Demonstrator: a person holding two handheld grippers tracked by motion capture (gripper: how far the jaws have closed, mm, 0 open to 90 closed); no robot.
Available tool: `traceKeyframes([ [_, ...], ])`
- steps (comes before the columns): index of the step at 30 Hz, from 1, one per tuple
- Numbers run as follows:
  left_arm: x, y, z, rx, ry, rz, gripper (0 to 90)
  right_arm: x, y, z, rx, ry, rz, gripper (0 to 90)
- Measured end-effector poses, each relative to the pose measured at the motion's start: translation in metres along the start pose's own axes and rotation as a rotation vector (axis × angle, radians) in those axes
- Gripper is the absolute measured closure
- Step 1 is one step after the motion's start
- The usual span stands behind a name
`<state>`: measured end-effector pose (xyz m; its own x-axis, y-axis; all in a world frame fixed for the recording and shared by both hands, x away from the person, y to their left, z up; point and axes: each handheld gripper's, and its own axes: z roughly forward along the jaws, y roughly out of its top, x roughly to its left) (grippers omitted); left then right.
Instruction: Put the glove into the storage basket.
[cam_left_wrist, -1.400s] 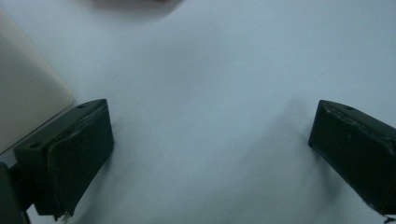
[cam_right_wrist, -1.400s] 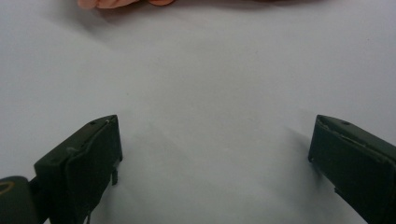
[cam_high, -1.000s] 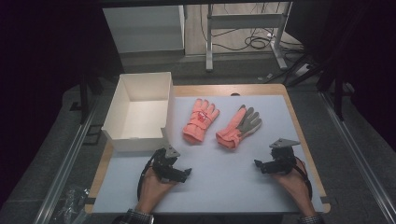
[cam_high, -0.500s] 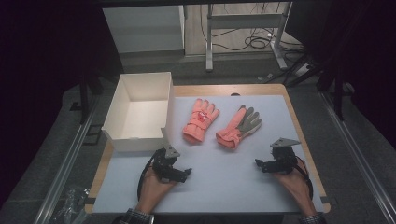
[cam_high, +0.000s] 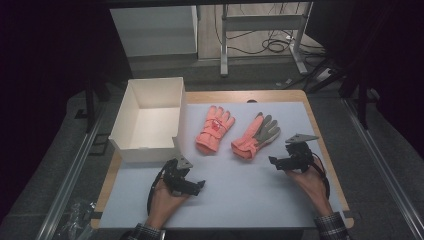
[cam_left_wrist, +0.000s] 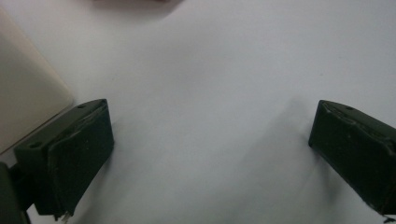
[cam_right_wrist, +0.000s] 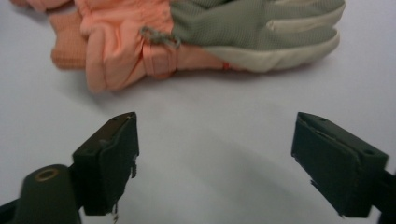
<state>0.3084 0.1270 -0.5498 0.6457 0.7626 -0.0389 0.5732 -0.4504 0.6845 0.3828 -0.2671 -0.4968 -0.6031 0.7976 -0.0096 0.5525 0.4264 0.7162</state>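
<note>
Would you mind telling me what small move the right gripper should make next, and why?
Probably a short advance toward the grey-palmed glove until its orange cuff sits between the jaws. The right gripper stands open with bare table between its jaws and its jaws have just been closing a little, while the glove lies just ahead, untouched. The left gripper is open over the white mat, farther from either glove.

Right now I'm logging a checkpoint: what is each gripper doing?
Left gripper: open, nothing between its jaws.
Right gripper: open and empty, jaws just been closing a little, aimed at the grey-palmed glove.
</note>
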Motion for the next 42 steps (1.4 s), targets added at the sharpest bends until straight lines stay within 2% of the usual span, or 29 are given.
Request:
traceKeyframes([
  [6, 0.0, 0.0, 0.0, 0.0, 0.0, 0.0, 0.0, -0.006, 0.022, 0.007, -0.025, 0.027, 0.025, 29.2],
  [11, 0.0, 0.0, 0.0, 0.0, 0.0, 0.0, 0.0, -0.011, 0.04, 0.019, -0.028, 0.021, 0.032, 37.2],
  [16, 0.0, 0.0, 0.0, 0.0, 0.0, 0.0, 0.0, -0.015, 0.055, 0.034, -0.029, 0.04, 0.076, 44.5],
  [22, 0.0, 0.0, 0.0, -0.001, -0.001, 0.0, 0.0, -0.014, 0.069, 0.055, -0.001, 0.011, 0.083, 48.7],
  [24, 0.0, 0.0, 0.0, -0.001, 0.0, -0.001, 0.0, -0.013, 0.069, 0.064, 0.062, -0.033, 0.076, 50.2],
  [25, 0.0, 0.0, 0.0, -0.001, 0.0, -0.001, 0.0, -0.013, 0.068, 0.069, 0.081, -0.026, 0.087, 51.6],
  [27, 0.0, 0.0, 0.0, -0.001, -0.001, 0.0, 0.0, -0.011, 0.066, 0.073, 0.078, -0.031, 0.091, 54.7],
  [28, 0.0, 0.0, 0.0, 0.0, -0.001, 0.0, 0.0, -0.009, 0.066, 0.075, 0.08, -0.048, 0.07, 57.6],
  [33, 0.0, 0.0, 0.0, -0.001, -0.001, -0.001, 0.0, 0.0, 0.065, 0.077, 0.085, -0.085, 0.041, 81.8],
  [37, 0.0, 0.0, 0.0, -0.001, -0.001, 0.0, 0.0, -0.002, 0.062, 0.075, 0.055, -0.073, 0.035, 85.5],
  [42, 0.0, 0.0, 0.0, -0.001, -0.001, -0.001, 0.0, -0.008, 0.063, 0.068, 0.031, -0.032, 0.063, 86.7],
])
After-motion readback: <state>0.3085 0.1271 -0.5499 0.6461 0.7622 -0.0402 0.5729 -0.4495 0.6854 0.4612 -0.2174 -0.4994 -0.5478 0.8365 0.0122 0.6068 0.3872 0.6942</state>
